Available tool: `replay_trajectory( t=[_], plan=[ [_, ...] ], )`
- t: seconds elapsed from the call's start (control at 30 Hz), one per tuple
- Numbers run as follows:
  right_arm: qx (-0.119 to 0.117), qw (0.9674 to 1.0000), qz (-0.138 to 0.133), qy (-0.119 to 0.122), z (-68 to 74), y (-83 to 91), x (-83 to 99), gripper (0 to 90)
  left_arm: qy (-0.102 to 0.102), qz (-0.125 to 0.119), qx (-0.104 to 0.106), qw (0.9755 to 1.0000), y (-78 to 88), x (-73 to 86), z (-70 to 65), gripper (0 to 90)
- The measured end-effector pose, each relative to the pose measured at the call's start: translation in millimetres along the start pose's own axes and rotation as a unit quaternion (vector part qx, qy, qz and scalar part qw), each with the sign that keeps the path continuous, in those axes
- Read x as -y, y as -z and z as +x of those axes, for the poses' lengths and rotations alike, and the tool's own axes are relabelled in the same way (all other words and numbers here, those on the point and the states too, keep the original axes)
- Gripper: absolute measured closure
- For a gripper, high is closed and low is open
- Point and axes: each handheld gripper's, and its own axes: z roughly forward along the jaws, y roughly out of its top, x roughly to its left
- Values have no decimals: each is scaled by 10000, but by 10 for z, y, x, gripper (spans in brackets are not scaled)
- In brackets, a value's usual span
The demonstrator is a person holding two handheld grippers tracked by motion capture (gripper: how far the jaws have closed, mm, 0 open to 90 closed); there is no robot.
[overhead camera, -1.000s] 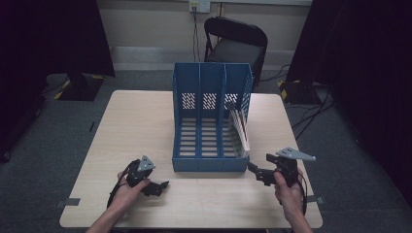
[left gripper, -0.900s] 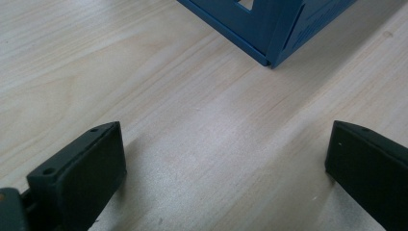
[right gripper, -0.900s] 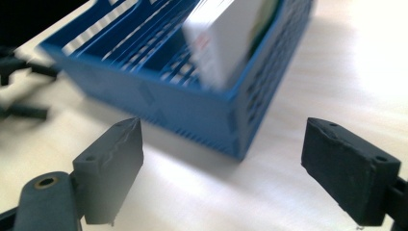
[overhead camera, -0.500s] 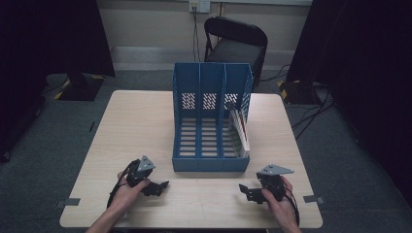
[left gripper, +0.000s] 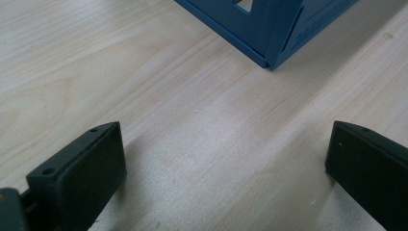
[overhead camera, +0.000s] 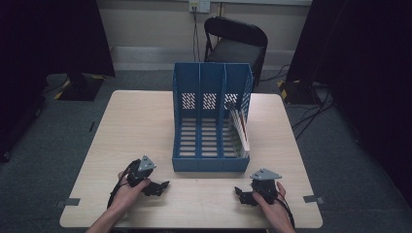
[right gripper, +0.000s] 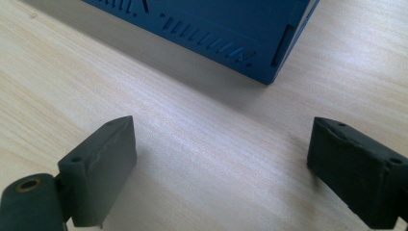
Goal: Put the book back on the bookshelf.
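Note:
A blue three-slot file rack (overhead camera: 210, 121) stands in the middle of the light wooden table (overhead camera: 136, 126). A white folder with a red stripe (overhead camera: 241, 130) leans in its right slot. My left gripper (overhead camera: 163, 186) rests low on the table in front of the rack's left corner (left gripper: 269, 53), jaws wide apart over bare wood. My right gripper (overhead camera: 240, 194) lies low by the front edge, right of centre, pointing left. Its jaws have just been opening and nothing is between them. The rack's front right corner (right gripper: 274, 57) shows ahead of it.
A black folding chair (overhead camera: 233, 43) stands beyond the far edge of the table. Cables run over the grey carpet at the right (overhead camera: 311, 116). Dark curtains hang on both sides. Tape marks sit at the table's front corners (overhead camera: 311, 198).
My right gripper has dropped from beside the rack's front right corner to the table near the front edge and now points left. The left gripper has kept still.

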Motion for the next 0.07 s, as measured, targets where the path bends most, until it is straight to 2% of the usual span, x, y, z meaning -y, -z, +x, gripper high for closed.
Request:
replay_trajectory(
  t=[0.07],
  plan=[
    [13, 10000, 4, -16, -1, 2, 0, 93, 0, 1, 0, 10000, 0, 0, 0, 0]
  ],
)
